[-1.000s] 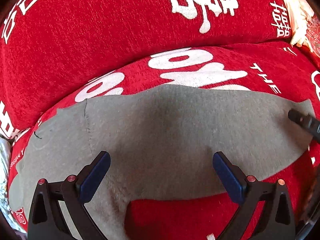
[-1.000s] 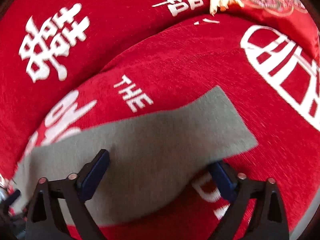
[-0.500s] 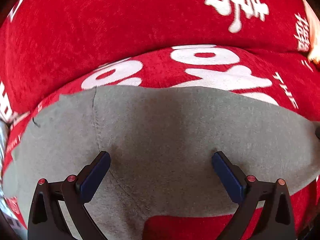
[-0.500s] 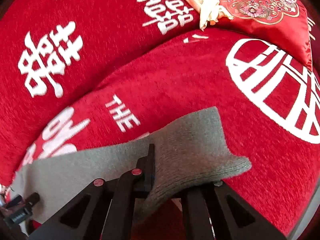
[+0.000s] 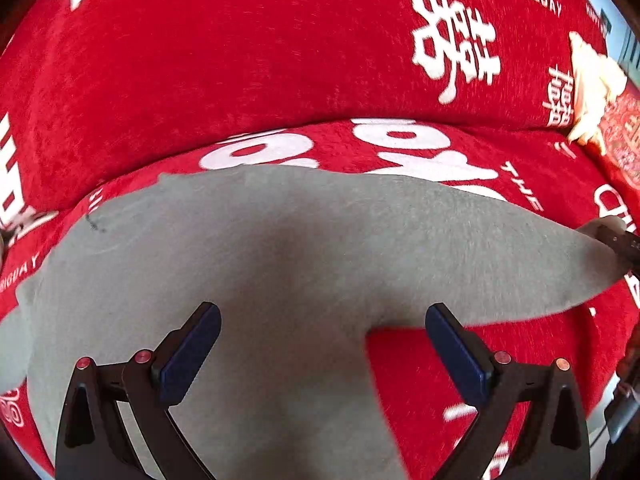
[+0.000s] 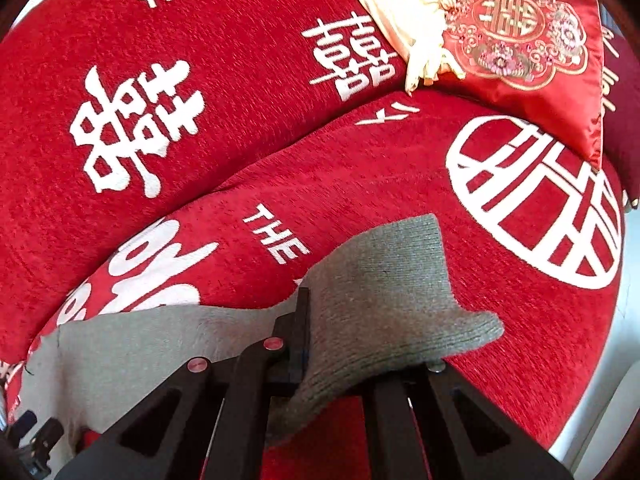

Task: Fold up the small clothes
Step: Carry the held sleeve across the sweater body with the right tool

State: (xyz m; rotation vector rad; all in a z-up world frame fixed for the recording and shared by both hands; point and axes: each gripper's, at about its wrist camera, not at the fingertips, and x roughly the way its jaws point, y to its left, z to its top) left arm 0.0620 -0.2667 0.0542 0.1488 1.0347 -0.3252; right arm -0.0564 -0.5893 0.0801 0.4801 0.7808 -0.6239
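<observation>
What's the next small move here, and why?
Probably close the left gripper on the grey garment: its jaws stand open over the cloth, while the right gripper is already shut on the ribbed end. Then both can carry the fold.

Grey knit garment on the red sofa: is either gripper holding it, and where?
The right gripper is shut on the grey knit garment at its ribbed end. The left gripper is open above the garment, holding nothing.

Red sofa cover [image 6: 248, 148] printed with white characters and "THE BIGDAY" lettering; embroidered red satin cushion [image 6: 532, 60] propped in the far right corner, cream tasselled cloth [image 6: 404, 16] draped beside, touching it
</observation>
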